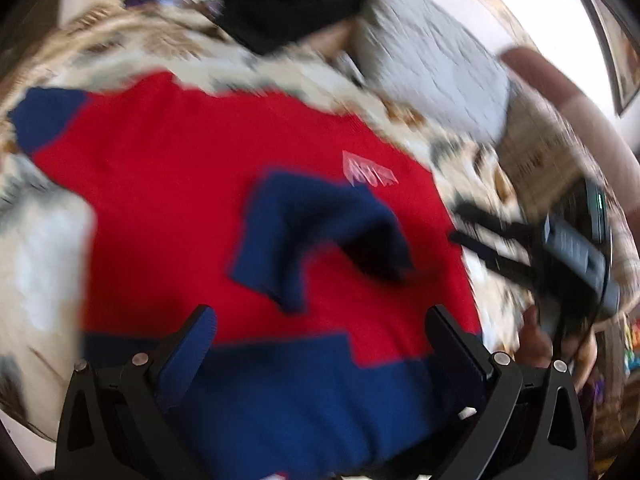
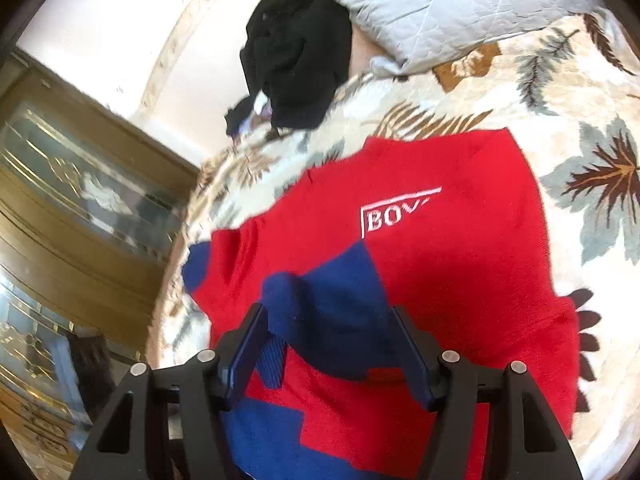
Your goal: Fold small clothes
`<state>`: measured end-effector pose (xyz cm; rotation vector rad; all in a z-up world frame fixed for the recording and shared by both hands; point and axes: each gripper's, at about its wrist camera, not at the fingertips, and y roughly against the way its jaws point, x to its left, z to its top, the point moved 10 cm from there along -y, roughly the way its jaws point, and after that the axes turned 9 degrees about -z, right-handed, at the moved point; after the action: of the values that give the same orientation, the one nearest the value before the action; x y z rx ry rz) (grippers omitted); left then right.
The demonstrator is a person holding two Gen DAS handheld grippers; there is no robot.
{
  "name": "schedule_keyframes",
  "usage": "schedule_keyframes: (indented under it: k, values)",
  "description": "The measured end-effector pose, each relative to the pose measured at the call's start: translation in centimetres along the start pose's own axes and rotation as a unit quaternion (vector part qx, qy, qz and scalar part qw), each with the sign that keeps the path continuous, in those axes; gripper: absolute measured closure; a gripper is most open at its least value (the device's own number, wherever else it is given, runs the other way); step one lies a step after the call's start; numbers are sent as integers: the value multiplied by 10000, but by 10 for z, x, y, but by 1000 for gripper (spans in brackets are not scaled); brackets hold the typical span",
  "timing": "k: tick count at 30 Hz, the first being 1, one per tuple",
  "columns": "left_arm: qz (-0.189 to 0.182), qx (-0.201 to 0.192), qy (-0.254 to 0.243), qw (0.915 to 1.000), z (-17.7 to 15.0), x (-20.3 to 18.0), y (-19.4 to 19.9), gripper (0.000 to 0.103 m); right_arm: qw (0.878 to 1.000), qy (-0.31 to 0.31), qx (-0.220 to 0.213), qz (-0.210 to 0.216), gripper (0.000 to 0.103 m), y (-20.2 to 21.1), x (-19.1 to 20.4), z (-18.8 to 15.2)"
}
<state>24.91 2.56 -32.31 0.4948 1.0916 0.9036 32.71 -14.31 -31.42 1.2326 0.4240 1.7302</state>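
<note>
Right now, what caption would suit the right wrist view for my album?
Open right hand-held gripper over the blue sleeve cuff folded onto a red sweater on a leaf-print blanket.

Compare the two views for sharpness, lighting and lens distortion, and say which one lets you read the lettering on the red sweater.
Left wrist view: motion-blurred throughout, the lettering on the red sweater smeared and unreadable. Right wrist view: sharper, the letters "BOV" legible, the wall washed out bright. Both: fisheye curving, dark corners.
</note>
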Motion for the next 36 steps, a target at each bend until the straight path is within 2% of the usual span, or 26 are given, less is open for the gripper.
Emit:
schedule_keyframes:
  k: [2,4,7,10,13,15,18,19,20,21,23,26,31,33,34,35,36]
  values:
    - [-131,214,197,9995,-5,-5,-17,1,9999,-68,61,-56,38,-5,-6,1]
    - [-417,274,481,9976,-1,-8,-27,3,9998,-138,99,-142,39,-10,-14,3]
    - [-661,36,1043,9923,14,-2,-29,3,9992,-61,126,-371,46,-16,-23,8]
    - [-859,-327,1712,9809,32,12,-27,3,9960,-72,300,-835,65,-31,-46,6]
    - [-1054,-267,2412,9644,43,22,-40,3,9951,-128,463,-861,67,-38,-54,0]
    - [-1011,-162,2704,9573,45,25,-51,3,9948,36,490,-889,67,-38,-50,-2]
    - [-901,-319,2947,9508,56,26,-56,5,9943,136,549,-901,67,-39,-49,-5]
    - [-831,-387,2988,9499,59,28,-54,18,9941,153,568,-914,67,-39,-50,-7]
    - [-784,-450,3031,9487,64,29,-53,34,9938,164,591,-931,66,-39,-50,-8]
    - [-792,-501,3067,9472,68,32,-52,41,9936,176,613,-932,66,-39,-51,-9]
    - [-866,-667,3138,9432,78,37,-43,63,9934,208,625,-938,66,-40,-50,-10]
    - [-747,-747,2946,9498,90,39,-32,74,9929,247,642,-971,66,-42,-49,-11]
    - [-535,-479,2357,9692,70,17,-7,71,9926,258,679,-970,66,-45,-48,-11]
    - [-673,-357,2410,9675,50,7,-4,59,9927,210,694,-961,66,-45,-49,-11]
    - [-807,-246,2519,9641,39,2,-6,48,9928,181,699,-961,66,-45,-49,-11]
    - [-928,-166,2657,9594,29,-1,-9,41,9928,163,700,-961,66,-45,-49,-11]
    - [-1039,-123,2836,9532,21,-4,-13,39,9928,156,700,-959,66,-45,-49,-11]
